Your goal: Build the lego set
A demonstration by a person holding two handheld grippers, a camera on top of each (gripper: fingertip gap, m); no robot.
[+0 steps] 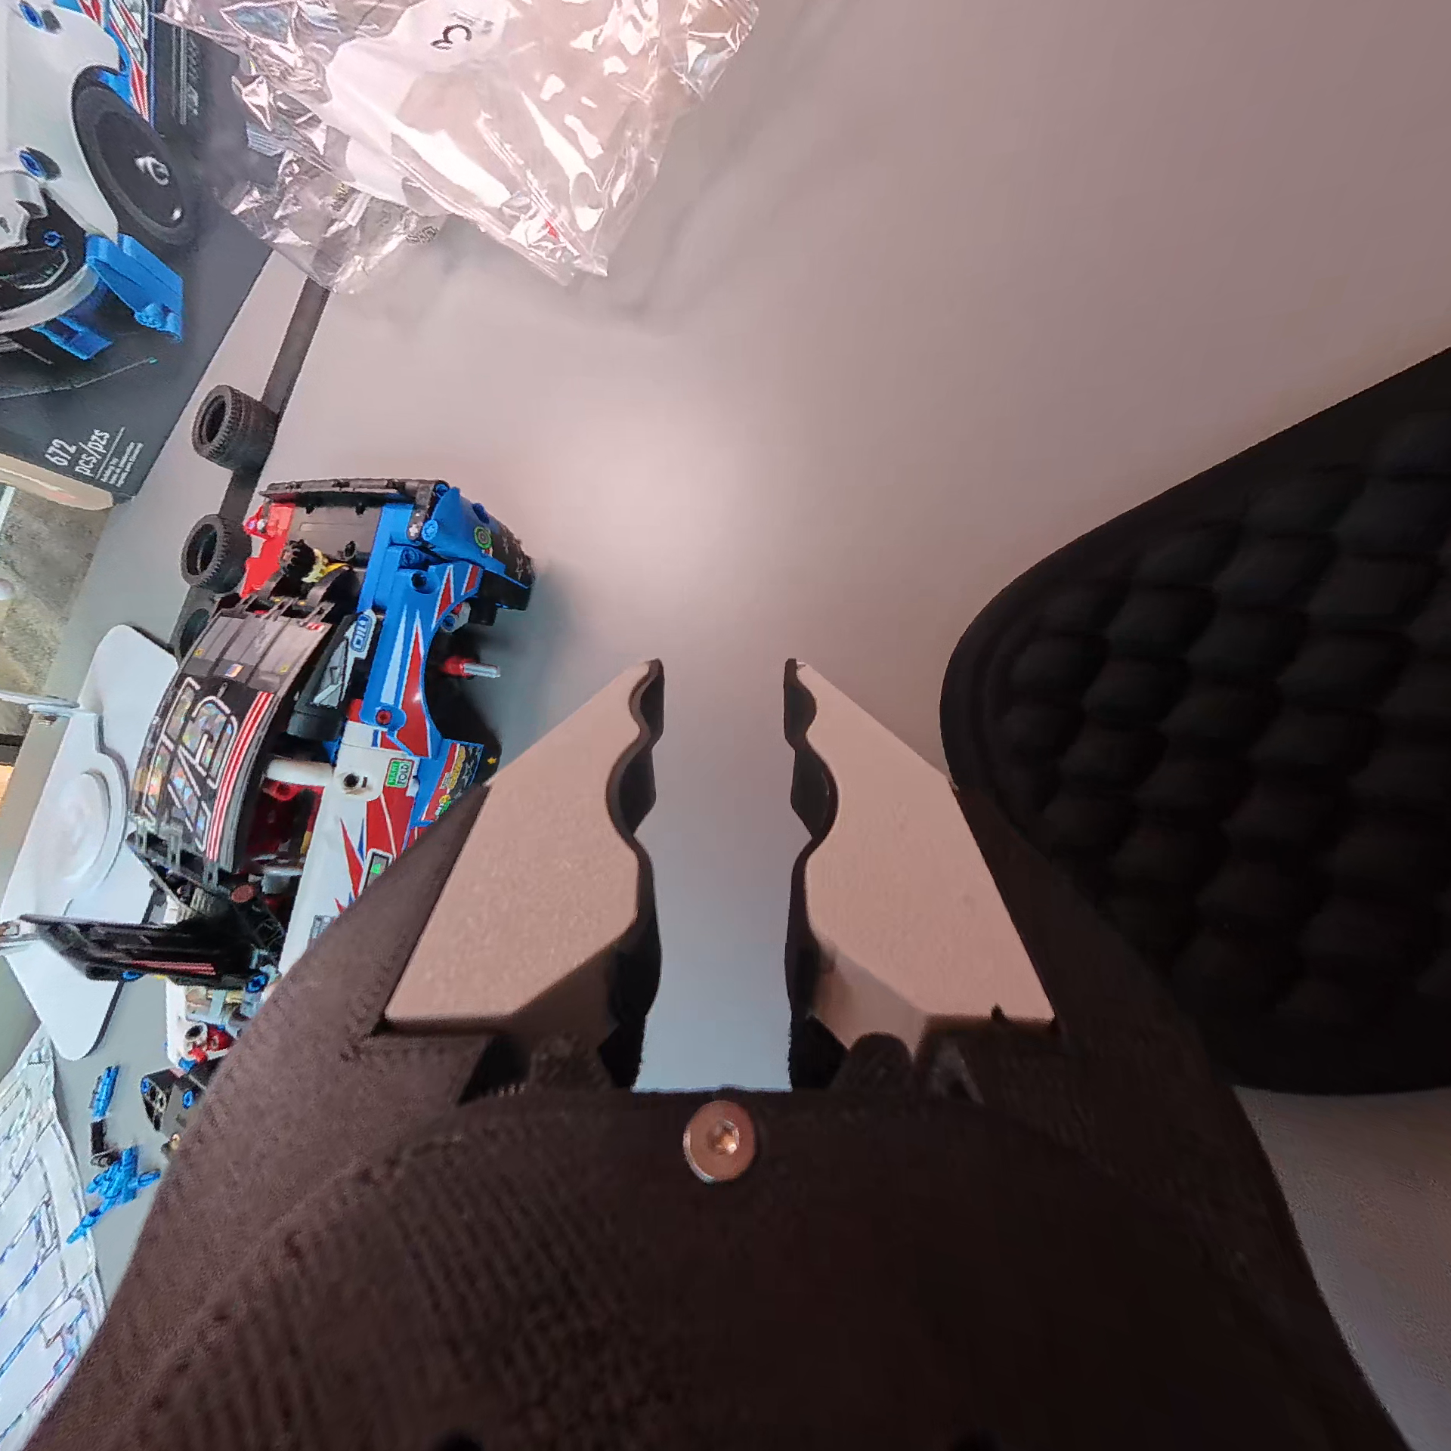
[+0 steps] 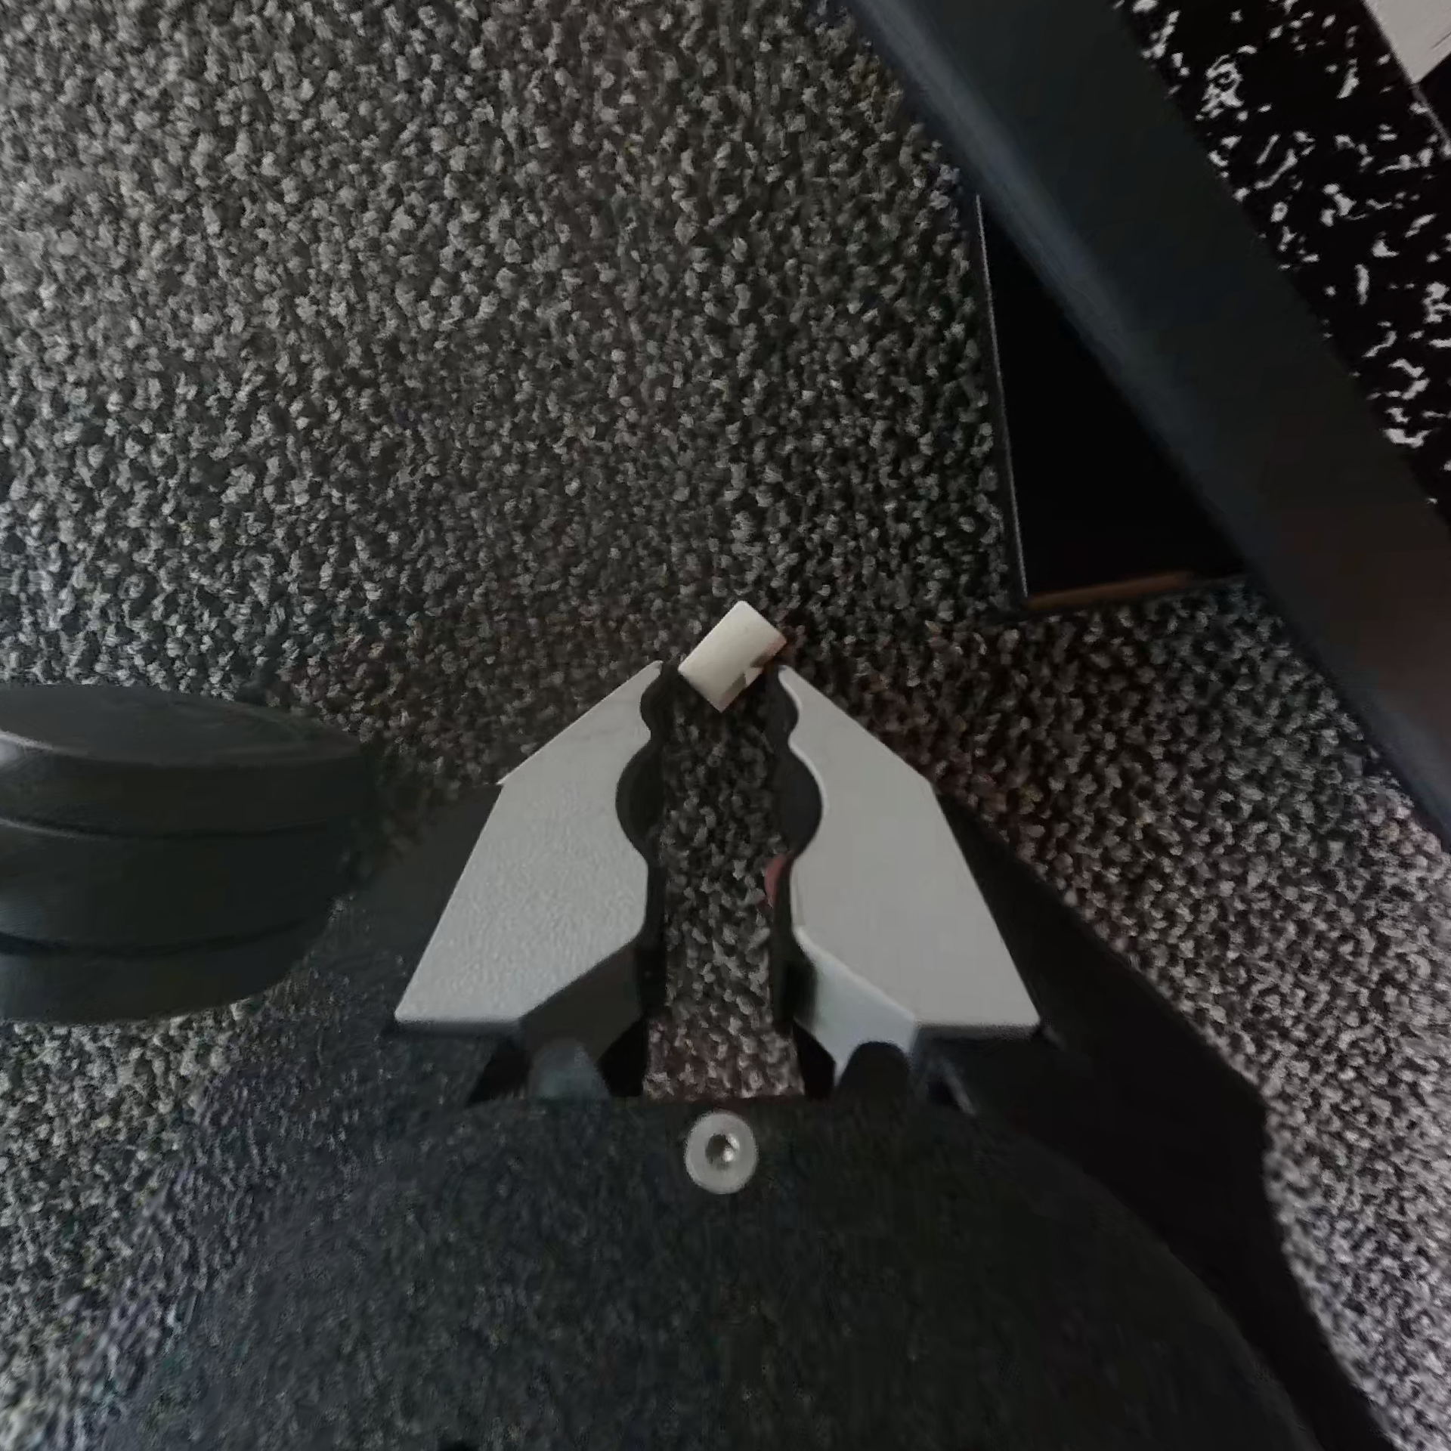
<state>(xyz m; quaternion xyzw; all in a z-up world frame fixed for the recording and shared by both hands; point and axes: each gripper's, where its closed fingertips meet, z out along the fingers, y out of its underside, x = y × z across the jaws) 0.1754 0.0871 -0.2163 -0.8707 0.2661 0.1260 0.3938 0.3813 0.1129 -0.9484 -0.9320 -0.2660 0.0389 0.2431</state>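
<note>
Left gripper [image 1: 724, 667] jaws narrowly apart, empty, over the pale grey table [image 1: 864, 353]. Blue, red, white and black lego race car [image 1: 330, 707] lies left of frame, loose black tyres [image 1: 228, 428] above it. Right gripper [image 2: 724, 667] pinches a small white lego piece [image 2: 732, 654] at its tips, frame centre, over speckled grey carpet [image 2: 471, 353].

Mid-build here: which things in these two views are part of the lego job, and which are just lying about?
Part of the job:
- lego car
- loose tyres
- small blue pieces
- parts bag
- set box
- instruction booklet
- small white piece at the right gripper tips
- left gripper, empty

Lying about:
- black cushion
- white stand
- carpet
</note>
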